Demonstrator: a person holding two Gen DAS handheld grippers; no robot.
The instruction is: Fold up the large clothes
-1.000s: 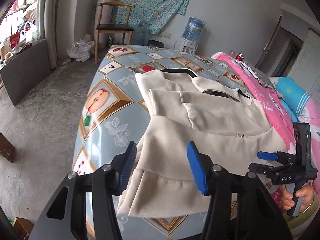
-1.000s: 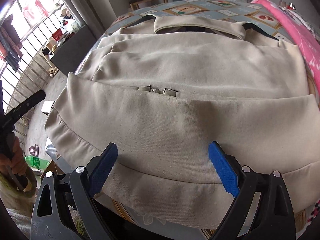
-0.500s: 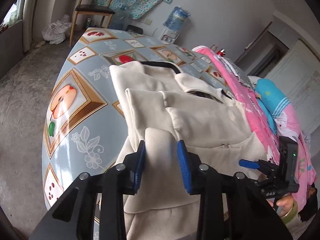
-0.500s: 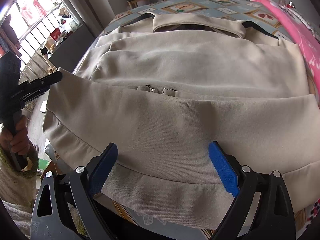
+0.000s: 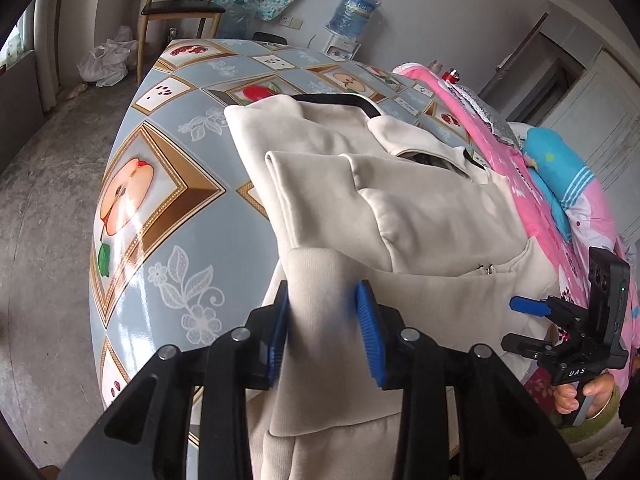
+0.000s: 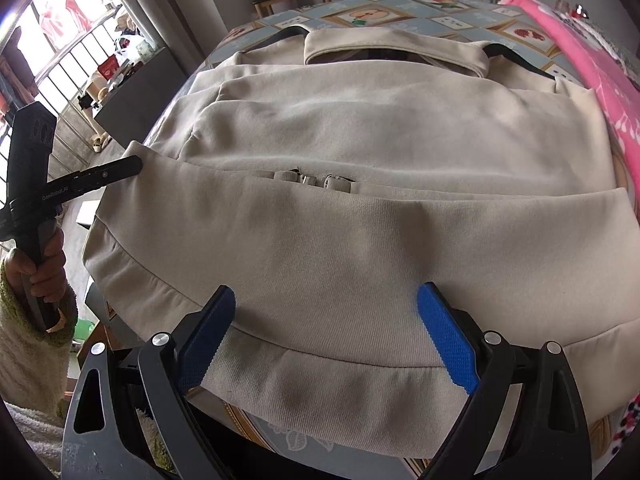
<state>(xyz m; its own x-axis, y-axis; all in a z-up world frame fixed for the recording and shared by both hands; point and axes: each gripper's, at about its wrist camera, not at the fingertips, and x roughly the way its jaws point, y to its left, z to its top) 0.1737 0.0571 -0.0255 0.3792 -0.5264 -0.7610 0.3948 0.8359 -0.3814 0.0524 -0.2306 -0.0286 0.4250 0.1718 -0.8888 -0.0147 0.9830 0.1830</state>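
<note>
A beige jacket lies spread on the patterned table, collar at the far end and hem over the near edge. My left gripper is shut on the hem's left corner, its blue pads pressing a raised fold of cloth. In the right wrist view the jacket fills the frame, and the left gripper bites its left edge. My right gripper stands wide open over the middle of the hem, pads apart from the cloth. It also shows at the right edge of the left wrist view, right gripper.
A pink blanket and a blue pillow lie along the table's right side. A wooden chair and a water dispenser stand beyond the far end. Bare concrete floor is on the left.
My left gripper has moved in to the jacket's left hem corner, tipped downward, and gone from open to shut on the cloth, lifting a fold. The right gripper has stayed still and open.
</note>
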